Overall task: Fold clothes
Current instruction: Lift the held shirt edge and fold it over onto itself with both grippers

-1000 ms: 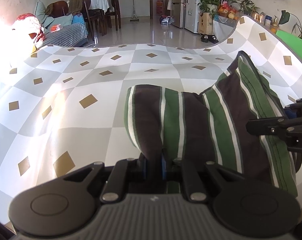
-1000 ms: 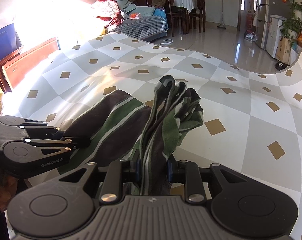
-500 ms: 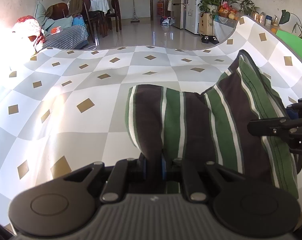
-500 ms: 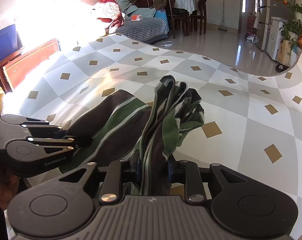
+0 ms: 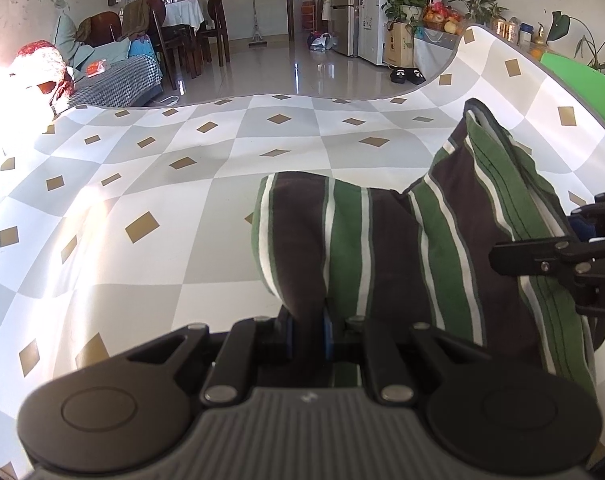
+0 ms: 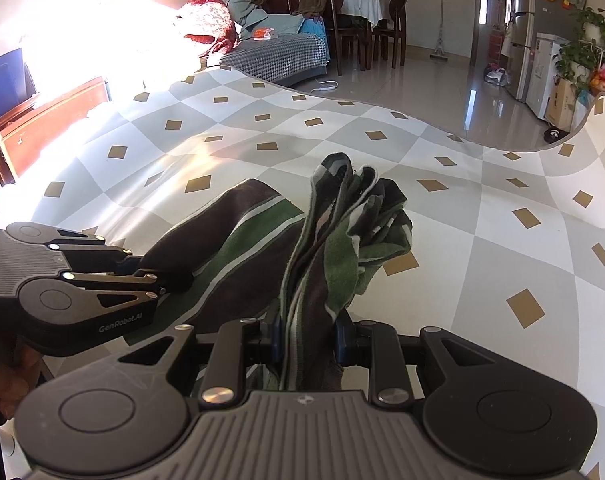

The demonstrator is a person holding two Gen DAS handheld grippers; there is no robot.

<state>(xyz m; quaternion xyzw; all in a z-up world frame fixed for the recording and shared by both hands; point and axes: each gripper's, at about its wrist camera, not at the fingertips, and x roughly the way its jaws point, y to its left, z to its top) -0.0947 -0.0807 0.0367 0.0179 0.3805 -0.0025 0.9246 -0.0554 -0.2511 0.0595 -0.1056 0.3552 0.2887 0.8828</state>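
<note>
The left gripper [image 5: 308, 334] is clamped on a thin edge of the striped garment [image 5: 386, 248], which rises from its jaws and stretches rightward to the right gripper [image 5: 574, 256] at the frame's edge, all above the checkered surface [image 5: 150, 184]. In the right wrist view, the right gripper [image 6: 308, 338] is clamped on a thick bunch of layered fabric of the striped garment [image 6: 334, 248], the loose ends fanning out above the jaws, while the left gripper [image 6: 162, 280] pinches the other end to the left. The cloth looks already doubled over several times and is held off the surface between the two, so I judge the fold well along; it is yet to be laid down and squared. Against the earlier frames, the grips are unchanged, and the checkered pattern has slid slightly in the left view, suggesting the left hand has shifted sideways.
</note>
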